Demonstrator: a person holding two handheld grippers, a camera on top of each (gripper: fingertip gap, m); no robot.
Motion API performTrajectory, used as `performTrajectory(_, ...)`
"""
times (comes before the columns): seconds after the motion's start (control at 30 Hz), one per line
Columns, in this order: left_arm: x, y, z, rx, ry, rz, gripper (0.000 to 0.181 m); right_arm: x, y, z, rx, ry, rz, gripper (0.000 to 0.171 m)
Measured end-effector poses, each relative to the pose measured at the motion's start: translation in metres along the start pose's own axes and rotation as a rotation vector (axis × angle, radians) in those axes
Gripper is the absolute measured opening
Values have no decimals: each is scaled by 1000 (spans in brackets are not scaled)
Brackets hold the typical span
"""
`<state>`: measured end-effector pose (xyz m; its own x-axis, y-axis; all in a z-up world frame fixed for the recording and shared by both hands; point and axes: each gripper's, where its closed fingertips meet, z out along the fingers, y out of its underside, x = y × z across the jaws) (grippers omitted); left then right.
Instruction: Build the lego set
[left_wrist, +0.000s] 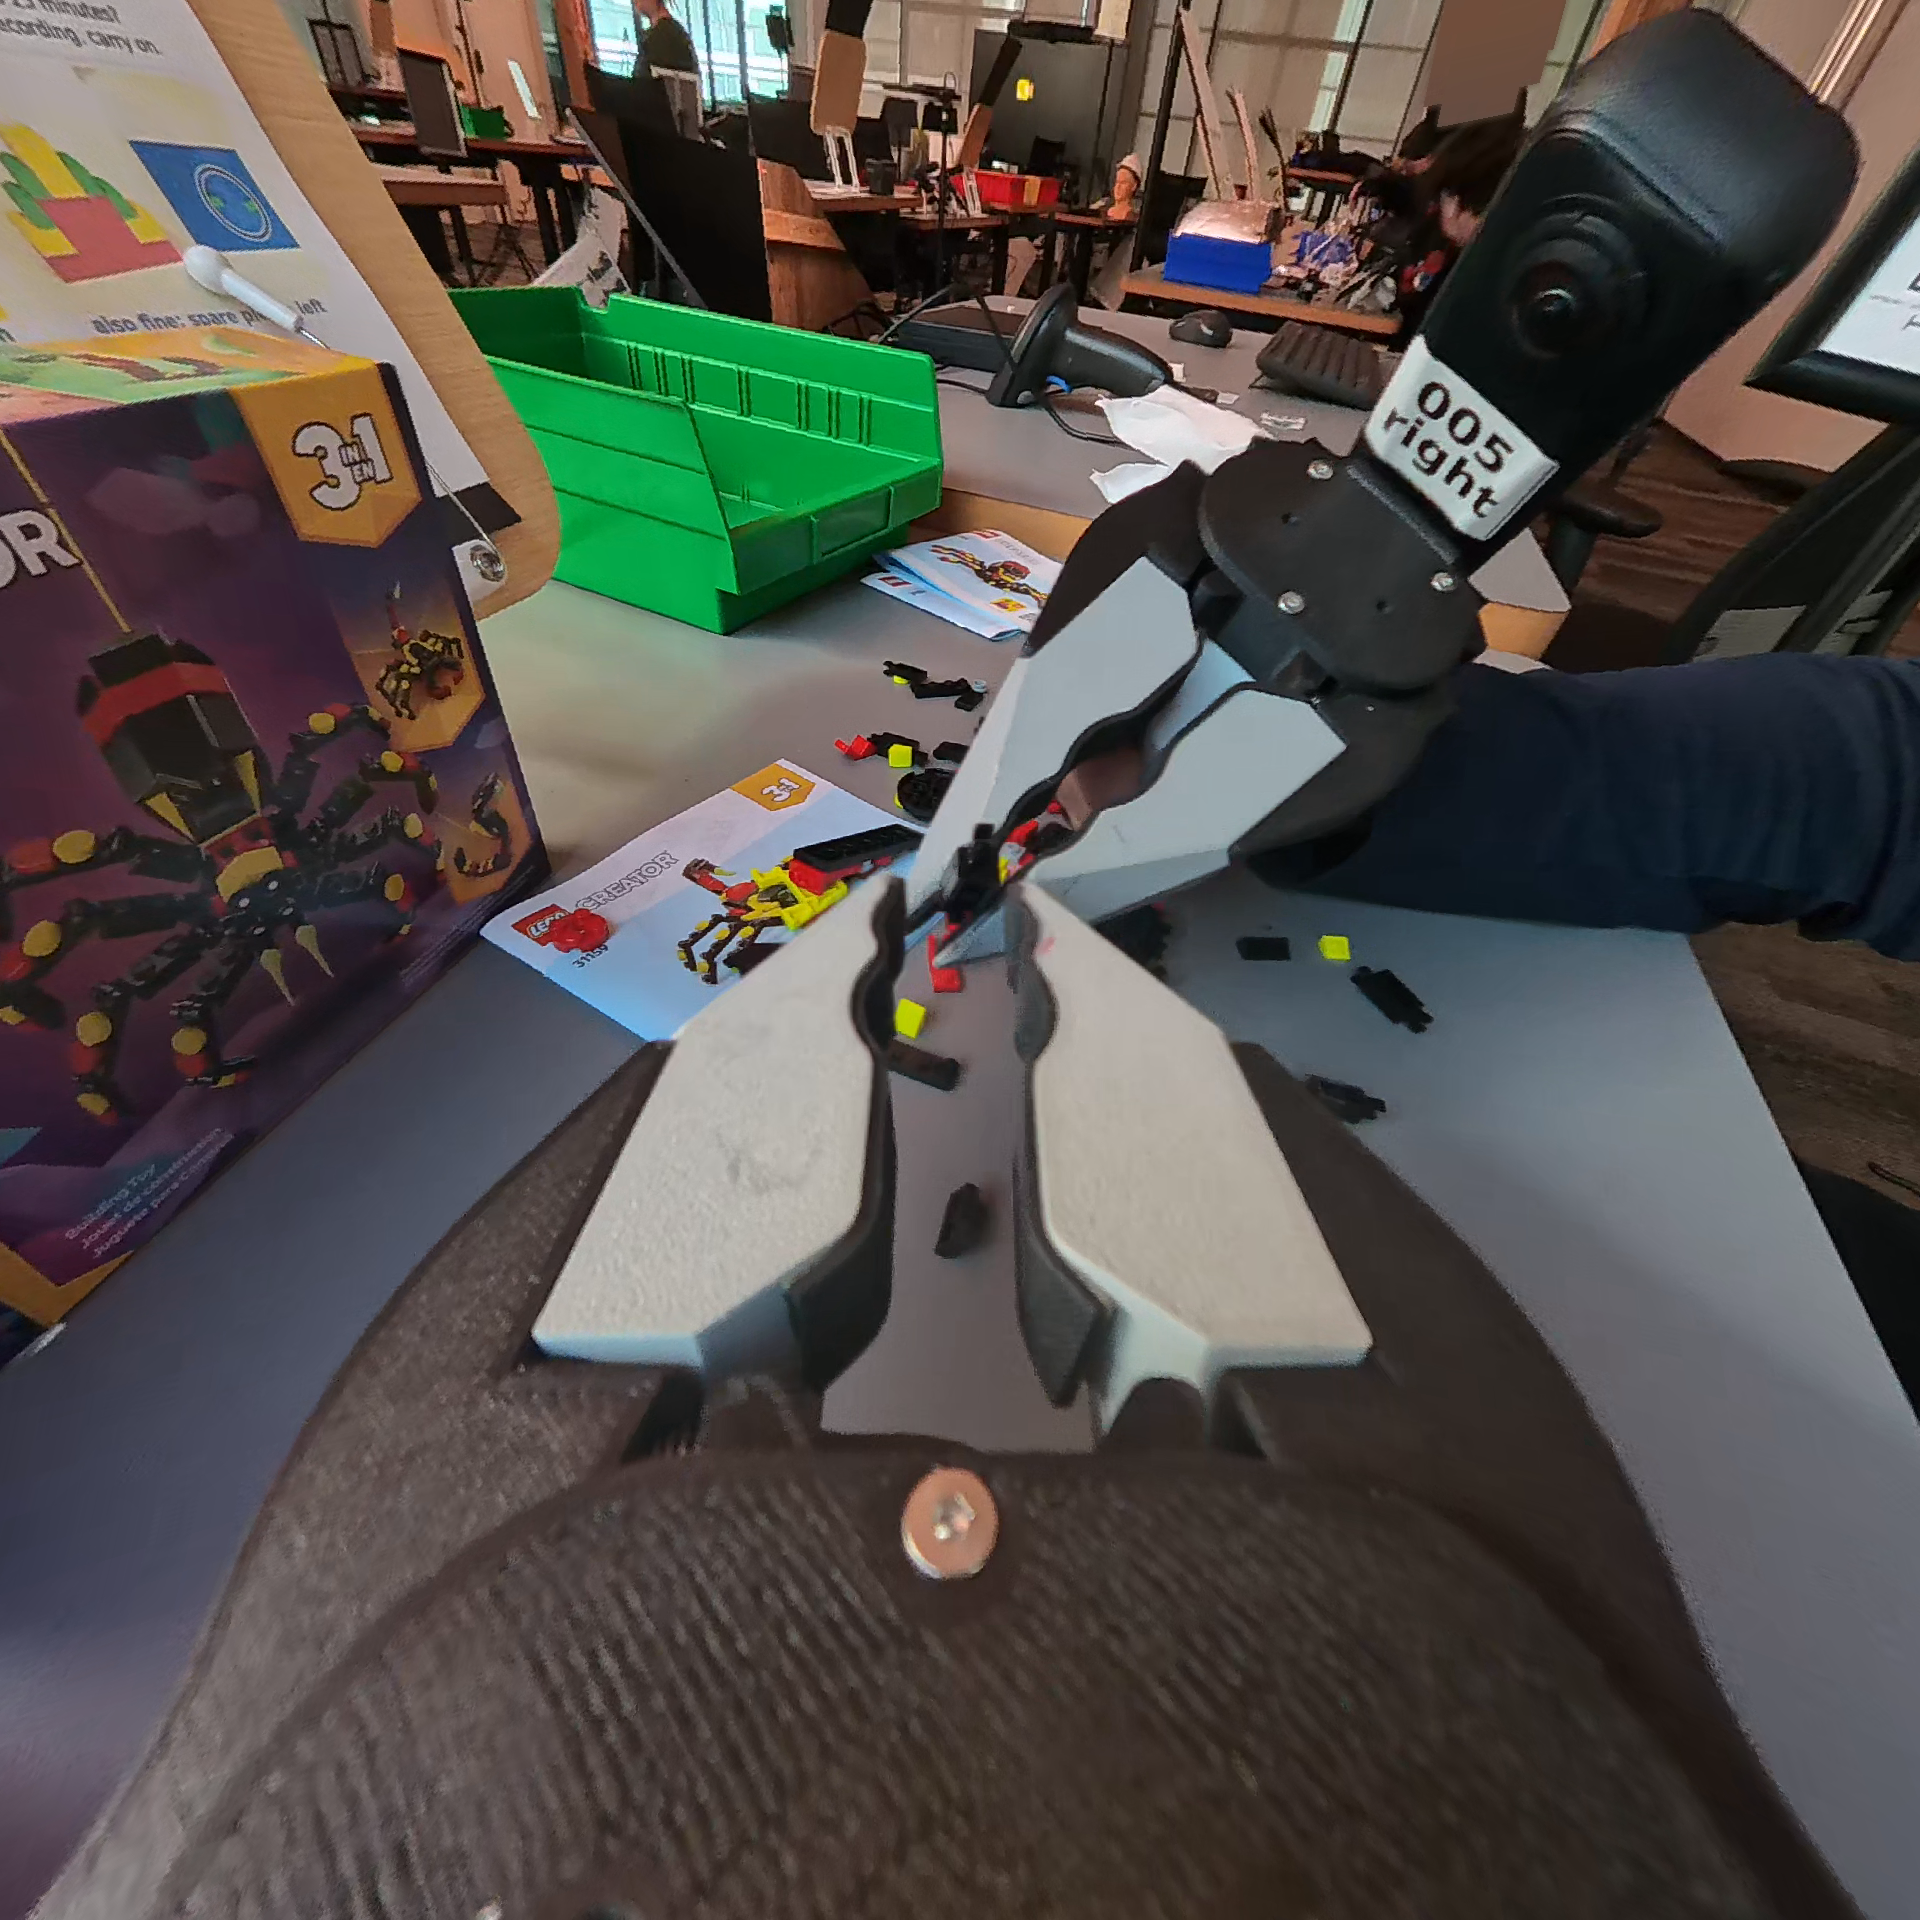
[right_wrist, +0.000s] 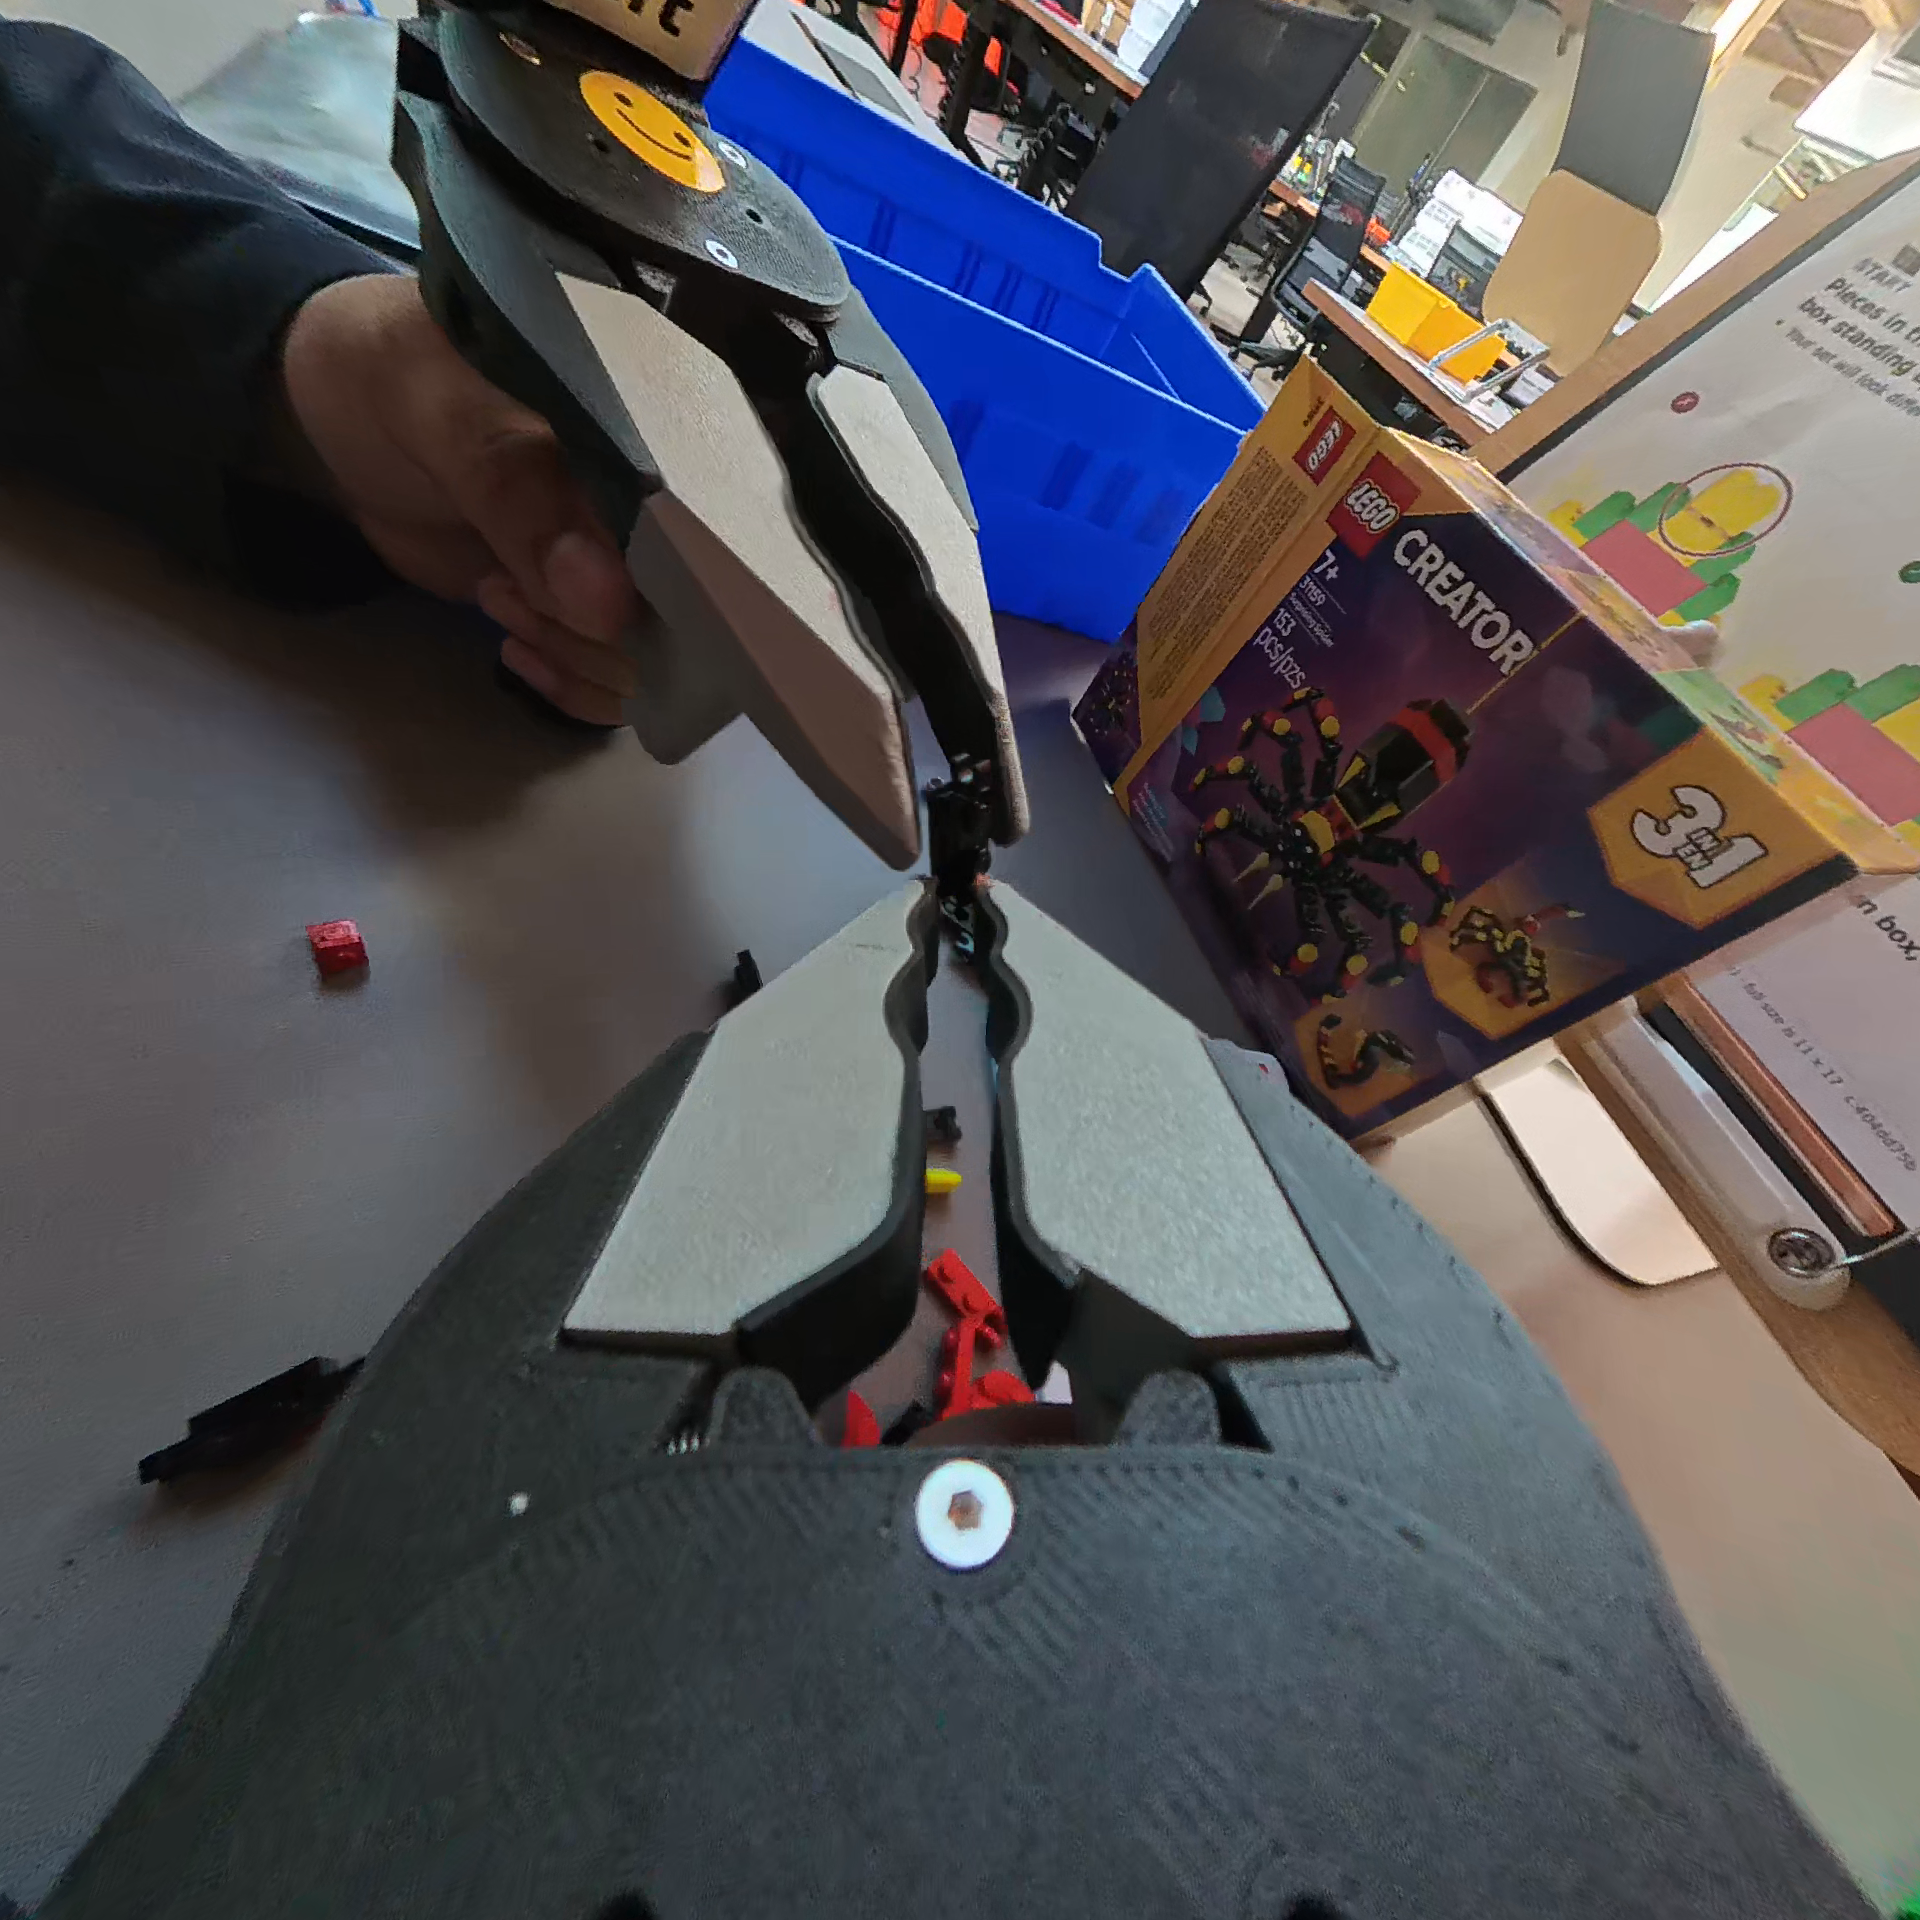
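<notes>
Left wrist view: left gripper (left_wrist: 961, 914) and right gripper (left_wrist: 971, 883) meet tip to tip — both pinched on 1 black lego assembly (left_wrist: 971, 868); green bin (left_wrist: 717, 447) behind. Right wrist view: assembly's (right_wrist: 958, 831) long axis runs between the tips; blue bin (right_wrist: 1039, 395) visible.

Left gripper (left_wrist: 961, 914) and right gripper (left_wrist: 961, 883) both pinch black lego piece (left_wrist: 971, 868) above table (left_wrist: 1558, 1143).
</notes>
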<state>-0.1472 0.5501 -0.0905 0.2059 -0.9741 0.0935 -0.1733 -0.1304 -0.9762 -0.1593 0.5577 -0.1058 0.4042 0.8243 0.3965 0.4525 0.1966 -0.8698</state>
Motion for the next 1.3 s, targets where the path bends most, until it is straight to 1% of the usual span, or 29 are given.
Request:
performTrajectory(0.07,1,0,0,1,-1,14,6,-1,0,0,-4,9,-17,2)
performTrajectory(0.13,1,0,0,2,-8,21,5,-1,0,1,-7,11,-24,2)
performTrajectory(0.27,1,1,-1,-7,-5,36,5,-2,1,2,1,-10,2,3)
performTrajectory(0.43,-2,2,-1,-14,-7,15,5,2,5,3,-36,25,-19,1)
performTrajectory(0.63,-1,3,-1,-21,5,18,5,0,13,9,-64,17,-4,0)
performTrajectory(1.3,2,3,-2,-20,16,57,5,16,18,6,-77,62,40,1)
